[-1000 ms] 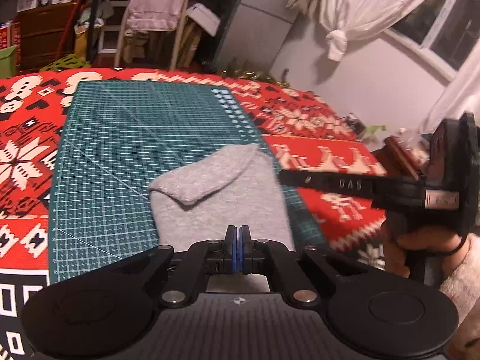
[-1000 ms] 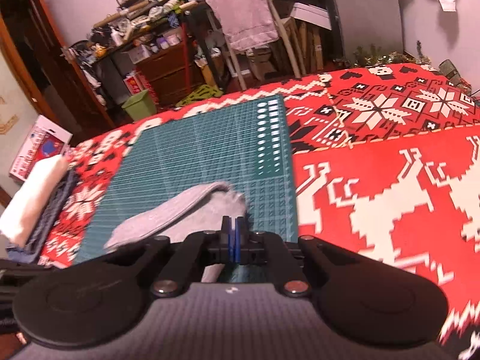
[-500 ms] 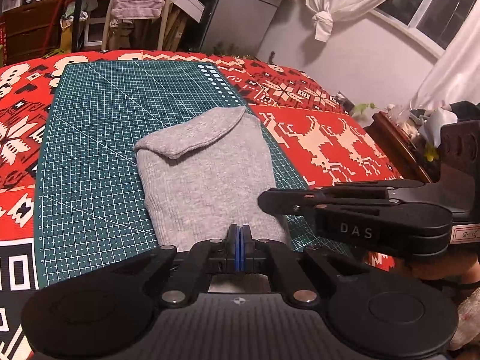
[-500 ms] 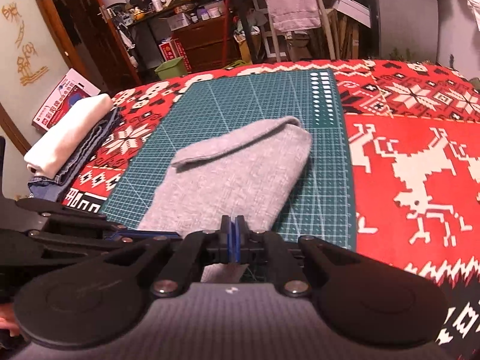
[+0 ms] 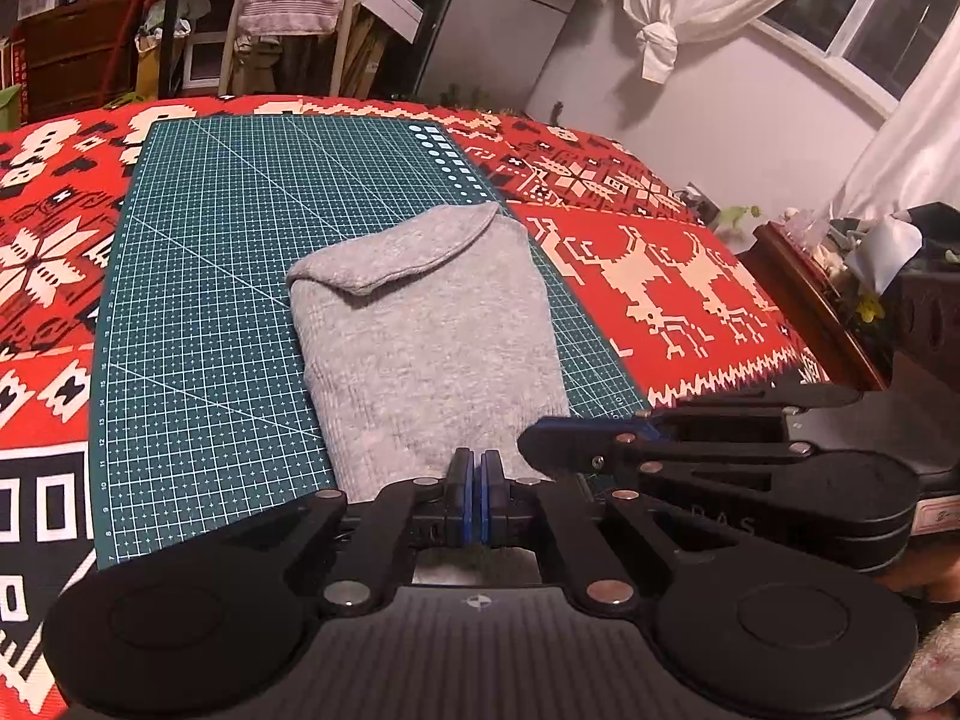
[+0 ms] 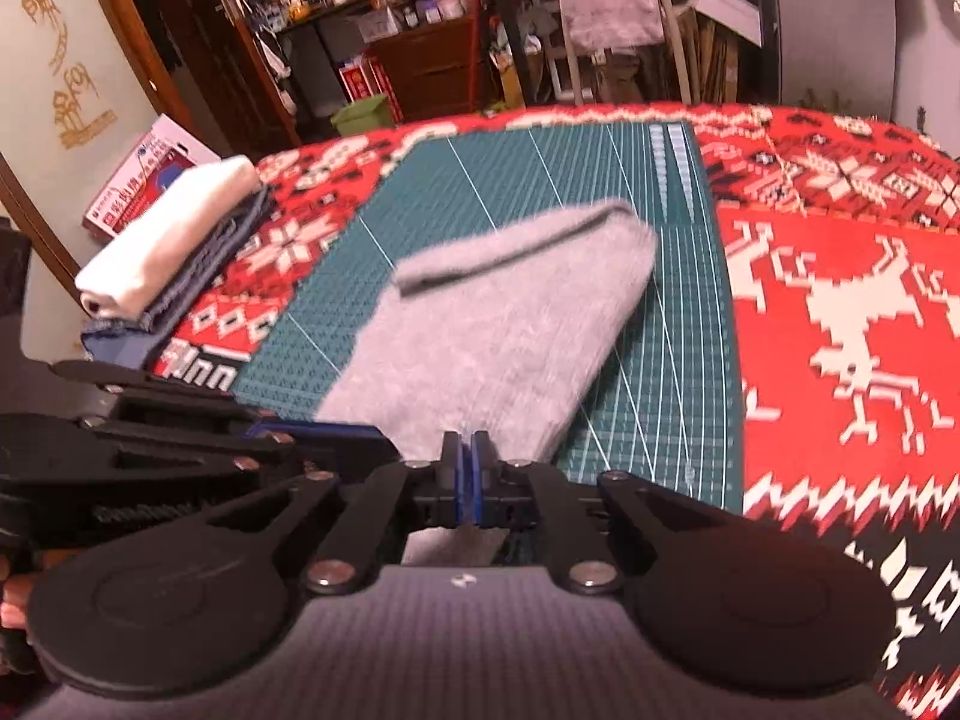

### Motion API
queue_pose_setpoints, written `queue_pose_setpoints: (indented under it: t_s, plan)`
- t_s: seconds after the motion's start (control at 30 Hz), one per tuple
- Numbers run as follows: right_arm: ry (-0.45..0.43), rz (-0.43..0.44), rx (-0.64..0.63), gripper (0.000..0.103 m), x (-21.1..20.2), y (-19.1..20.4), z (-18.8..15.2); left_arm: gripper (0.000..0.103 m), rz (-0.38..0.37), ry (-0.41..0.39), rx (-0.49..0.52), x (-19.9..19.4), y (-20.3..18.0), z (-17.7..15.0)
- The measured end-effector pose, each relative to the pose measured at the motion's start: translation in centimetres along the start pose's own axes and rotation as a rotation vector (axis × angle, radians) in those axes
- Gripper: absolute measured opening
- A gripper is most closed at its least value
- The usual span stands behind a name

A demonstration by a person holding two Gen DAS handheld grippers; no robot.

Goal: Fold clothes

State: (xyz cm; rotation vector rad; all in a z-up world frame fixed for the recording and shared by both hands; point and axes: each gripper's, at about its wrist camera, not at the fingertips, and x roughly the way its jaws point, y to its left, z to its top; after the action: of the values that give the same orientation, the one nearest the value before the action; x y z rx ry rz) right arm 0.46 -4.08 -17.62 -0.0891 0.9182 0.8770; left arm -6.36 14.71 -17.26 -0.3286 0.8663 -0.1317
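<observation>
A grey knitted garment (image 5: pixel 420 330) lies folded into a compact rectangle on the green cutting mat (image 5: pixel 198 300), toward the mat's right half, with its near hem at the mat's near edge. At the garment's far end a flap is turned back over the top, its rim running slantwise across.

The mat rests on a red patterned blanket (image 5: pixel 660 276) that spreads out on both sides of it.

The left tongs (image 5: pixel 472 468) are clenched, their blue pads pressed together at the garment's near hem; whether any cloth is pinched between them cannot be told. The right tongs (image 6: pixel 465 450) are likewise closed tight at the same hem, toward the garment's right corner, and here too a grip on the fabric cannot be made out. The two tools sit just beside each other, the right one's tip showing in the left wrist view beside the garment's near right corner.

Left of the mat, at the blanket's edge, a stack of folded clothes (image 6: pixel 168 240) sits with a white piece on top.
</observation>
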Motion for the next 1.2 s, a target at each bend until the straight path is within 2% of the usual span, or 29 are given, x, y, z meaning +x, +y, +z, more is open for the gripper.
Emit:
queue_pose_setpoints:
  t_s: [0.57,0.8,0.9,1.2]
  plan:
    - [0.001,-0.021,0.01,0.0,-0.9,-0.6,-0.6,0.003,0.039,-0.002,0.052,-0.1,-0.9,-0.2]
    - [0.004,-0.054,0.02,0.003,-2.1,-0.9,-1.2,0.002,0.035,-0.003,0.049,-1.5,-1.5,-0.4]
    - [-0.014,-0.042,0.017,0.003,-2.5,-0.6,-1.2,0.002,0.033,0.005,0.047,-1.4,-1.5,-0.7]
    - [0.005,-0.032,0.003,0.003,-1.7,-0.3,-2.0,0.002,0.047,0.017,0.071,-0.6,-1.9,-1.2]
